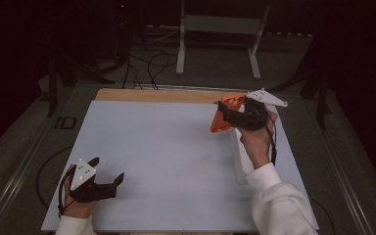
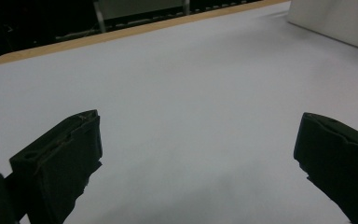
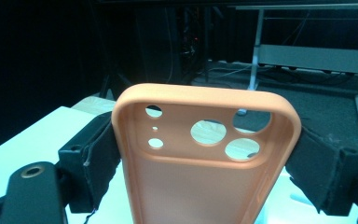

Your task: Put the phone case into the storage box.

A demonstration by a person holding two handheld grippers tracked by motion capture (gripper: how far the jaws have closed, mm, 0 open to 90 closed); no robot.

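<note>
Nearest the lens in the right gripper view: orange phone case (image 3: 205, 158), clamped across its width between the 2 black jaws, 1 pad on each long edge. Camera-cutout end points up and away; inner face toward the camera. 5 holes visible in the cutout panel. Case looks soft, prob. silicone; jaw pressure appears moderate, no visible bowing.

High view: right gripper (image 1: 239, 116) holds the case lifted off the table, over the far-right part of the white sheet (image 1: 166, 156), case tilted, lower end toward the table. A white box-like object (image 1: 241, 161) lies on the sheet just below and beside the holding hand; partly hidden by the forearm, so ident. uncertain. Wooden table edge (image 1: 156, 95) shows past the sheet's far side.

Left gripper (image 1: 108, 177) rests near the front-left corner of the sheet, well apart from the case. Jaws spread wide, nothing between them; left gripper view confirms bare sheet ahead.

Judgement, step in hand: carrying or presenting the case w/ the right gripper. To do it well:
1. Keep squeeze steady; a soft case can fold or pop out if over-pressed.
2. Keep grip on the long edges, below the cutout panel, where walls are stiffest.
3. Move slowly, avoid twisting; tilt could let it slide through the pads.
4. If a handover follows, bring the left in open, take the free end before the right releases.
</note>
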